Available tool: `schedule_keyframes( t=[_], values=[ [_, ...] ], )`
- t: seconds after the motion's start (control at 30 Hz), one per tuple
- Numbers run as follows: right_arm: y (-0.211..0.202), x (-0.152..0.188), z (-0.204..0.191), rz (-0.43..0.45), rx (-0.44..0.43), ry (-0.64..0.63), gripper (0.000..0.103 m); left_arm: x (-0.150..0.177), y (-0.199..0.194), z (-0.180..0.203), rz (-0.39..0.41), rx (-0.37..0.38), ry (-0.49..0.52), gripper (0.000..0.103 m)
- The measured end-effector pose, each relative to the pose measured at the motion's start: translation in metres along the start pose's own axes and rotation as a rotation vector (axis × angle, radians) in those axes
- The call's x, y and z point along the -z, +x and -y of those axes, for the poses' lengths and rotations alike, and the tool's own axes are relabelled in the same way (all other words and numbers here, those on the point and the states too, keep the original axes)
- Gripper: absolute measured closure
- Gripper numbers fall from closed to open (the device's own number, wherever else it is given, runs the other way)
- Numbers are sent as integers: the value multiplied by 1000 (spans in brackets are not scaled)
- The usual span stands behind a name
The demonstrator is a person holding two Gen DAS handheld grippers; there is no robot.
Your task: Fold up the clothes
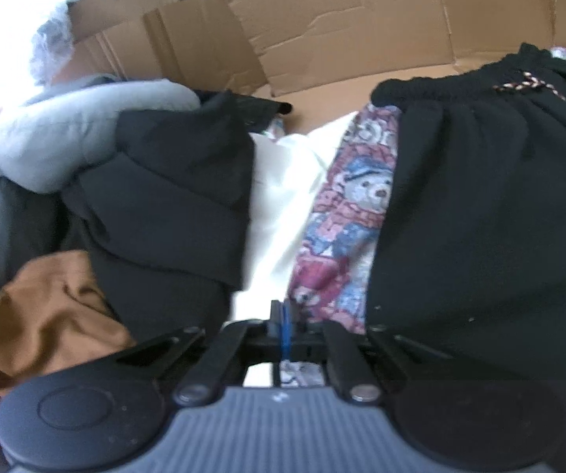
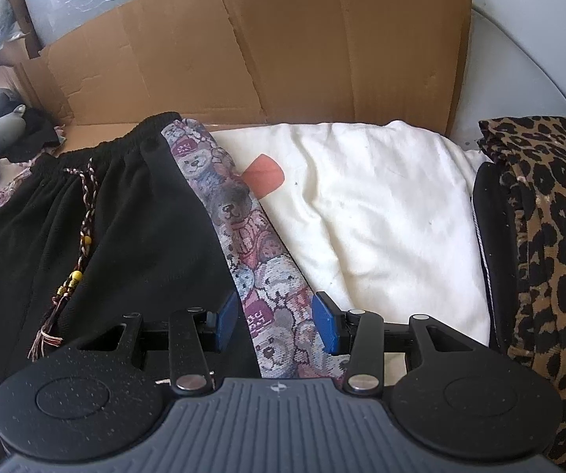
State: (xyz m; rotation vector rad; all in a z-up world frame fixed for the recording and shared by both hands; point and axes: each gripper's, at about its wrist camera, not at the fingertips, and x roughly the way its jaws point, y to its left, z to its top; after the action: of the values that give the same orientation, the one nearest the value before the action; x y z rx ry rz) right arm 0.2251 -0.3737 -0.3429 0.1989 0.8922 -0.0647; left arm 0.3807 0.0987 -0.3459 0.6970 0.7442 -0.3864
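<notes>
Broadly, a flattened cardboard sheet (image 2: pixel 283 59) is seen standing at the far side, and no container with contents can be made out. A white cloth (image 2: pixel 381 205) is spread in front of it, and black trousers (image 2: pixel 125 236) with a beaded drawstring (image 2: pixel 82 244) are laid on its left part, waistband at the far end. A bear-print side panel (image 2: pixel 243 236) is seen along the trousers' right edge. A leopard-print garment (image 2: pixel 551 236) lies at the far right; black, grey and brown clothes are heaped at the left.

The right hand-held gripper (image 2: pixel 275 317) is held about half open, its blue pads astride the bear-print panel, which is not visibly pinched. The left hand-held gripper (image 1: pixel 283 315) is fully closed, nothing clearly caught in it.

For a clean fold, both edges would probably best be gripped at matching points and carried over together, so that the seams are kept aligned.
</notes>
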Motion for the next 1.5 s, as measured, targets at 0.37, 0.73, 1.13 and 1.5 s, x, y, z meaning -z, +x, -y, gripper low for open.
schedule_keyframes(
  t=[0.37, 0.73, 1.13, 1.5],
  values=[
    [8, -10, 1, 15, 27, -48, 54, 1, -2, -16, -8, 73, -81, 103],
    [54, -22, -8, -54, 48, -95, 55, 10, 5, 2, -37, 112, -43, 96],
    [45, 1, -13, -72, 75, -135, 55, 16, 7, 23, -18, 22, 72, 91],
    [43, 3, -13, -67, 68, -134, 54, 15, 10, 25, -11, -6, 71, 84]
  ],
)
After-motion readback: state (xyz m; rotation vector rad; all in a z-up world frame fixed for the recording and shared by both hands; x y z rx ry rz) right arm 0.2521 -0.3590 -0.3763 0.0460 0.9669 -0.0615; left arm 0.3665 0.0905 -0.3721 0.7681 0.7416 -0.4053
